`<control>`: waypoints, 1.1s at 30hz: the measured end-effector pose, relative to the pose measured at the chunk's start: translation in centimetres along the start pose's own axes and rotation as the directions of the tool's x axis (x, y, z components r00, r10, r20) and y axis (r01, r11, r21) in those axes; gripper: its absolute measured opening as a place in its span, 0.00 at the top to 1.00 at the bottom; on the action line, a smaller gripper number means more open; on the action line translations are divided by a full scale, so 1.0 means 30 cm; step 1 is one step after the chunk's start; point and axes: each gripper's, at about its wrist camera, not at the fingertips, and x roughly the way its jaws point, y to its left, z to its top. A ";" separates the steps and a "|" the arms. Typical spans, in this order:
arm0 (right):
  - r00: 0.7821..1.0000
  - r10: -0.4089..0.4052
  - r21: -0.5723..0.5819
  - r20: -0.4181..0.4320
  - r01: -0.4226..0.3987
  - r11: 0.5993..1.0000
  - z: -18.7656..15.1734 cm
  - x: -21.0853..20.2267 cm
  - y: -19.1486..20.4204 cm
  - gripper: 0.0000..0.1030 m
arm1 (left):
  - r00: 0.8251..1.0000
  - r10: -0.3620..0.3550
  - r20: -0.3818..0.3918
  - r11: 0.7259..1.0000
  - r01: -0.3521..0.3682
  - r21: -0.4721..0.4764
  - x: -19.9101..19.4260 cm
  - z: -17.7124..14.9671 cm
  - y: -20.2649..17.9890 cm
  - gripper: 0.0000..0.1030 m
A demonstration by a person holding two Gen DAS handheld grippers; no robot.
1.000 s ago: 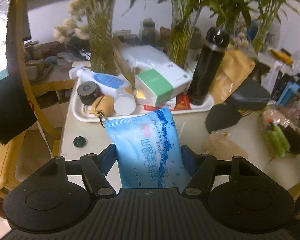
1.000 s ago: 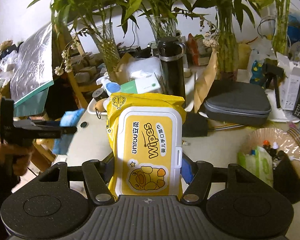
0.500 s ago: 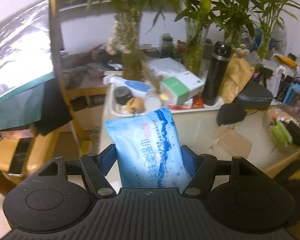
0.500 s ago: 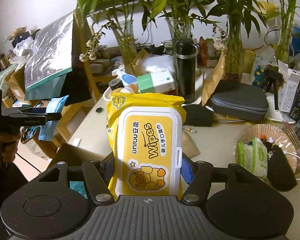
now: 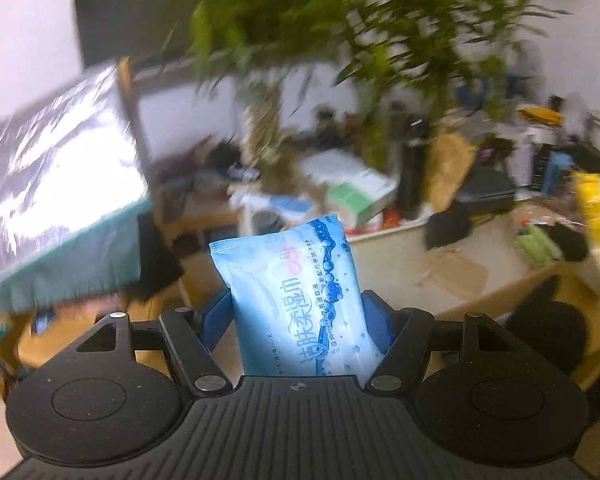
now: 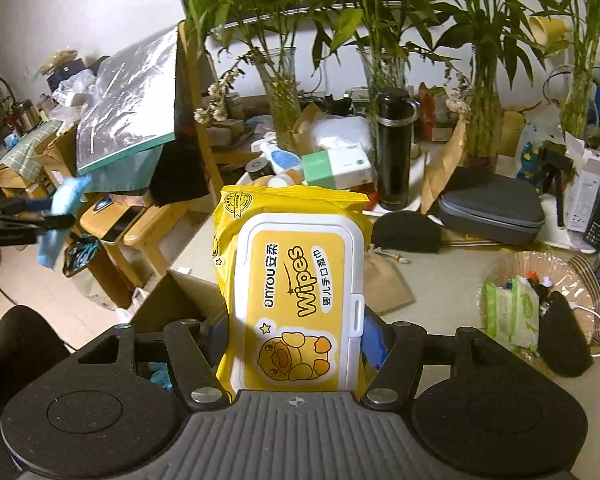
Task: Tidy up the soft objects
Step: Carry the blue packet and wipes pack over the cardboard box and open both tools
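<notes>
**Both packs lifted, carry step in hand**

Left gripper (image 5: 298, 320) is clamped on the blue wipes pack (image 5: 296, 296), held in the air off the left end of the bench (image 5: 396, 268); that view is motion-blurred. Right gripper (image 6: 296, 344) is clamped on the yellow wipes pack (image 6: 296, 292), above the bench's near left corner. Step: transporting both soft packs to a drop spot. An open cardboard box (image 6: 172, 300) sits below the near left edge, probably the target. Next move: lower each pack over it, then release.
</notes>
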 end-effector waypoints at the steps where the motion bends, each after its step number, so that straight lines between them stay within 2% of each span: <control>1: 1.000 0.007 0.001 -0.001 -0.007 1.000 0.001 -0.006 0.004 0.35 | 1.000 -0.025 0.007 0.999 0.025 0.021 -0.032 0.025 -0.024 0.34; 7: 1.000 -0.003 -0.013 -0.006 0.003 1.000 0.010 -0.032 0.038 0.35 | 0.992 -0.120 -0.040 0.990 0.122 0.075 -0.084 0.102 -0.149 0.34; 15: 1.000 -0.006 -0.008 -0.008 0.006 1.000 -0.003 -0.046 0.051 0.35 | 0.961 -0.236 -0.144 0.970 0.242 0.028 0.000 0.075 -0.254 0.34; 20: 1.000 -0.004 -0.001 -0.015 0.004 1.000 -0.017 -0.047 0.055 0.35 | 0.929 -0.308 -0.207 0.951 0.300 -0.070 0.088 0.051 -0.286 0.31; 24: 1.000 -0.003 0.002 -0.015 0.003 1.000 -0.018 -0.047 0.055 0.35 | 0.875 -0.437 -0.207 0.893 0.395 -0.215 0.148 0.025 -0.266 0.28; 27: 1.000 -0.003 0.010 -0.016 0.003 1.000 -0.020 -0.042 0.050 0.35 | 0.859 -0.484 -0.166 0.861 0.434 -0.266 0.152 0.006 -0.252 0.24; 29: 1.000 -0.004 0.014 -0.021 0.004 1.000 -0.023 -0.038 0.047 0.35 | 0.867 -0.474 -0.156 0.865 0.425 -0.267 0.145 -0.008 -0.247 0.24; 33: 0.999 0.000 0.017 -0.033 0.001 1.000 -0.027 -0.026 0.045 0.35 | 0.916 -0.382 -0.126 0.910 0.348 -0.225 0.108 -0.040 -0.232 0.24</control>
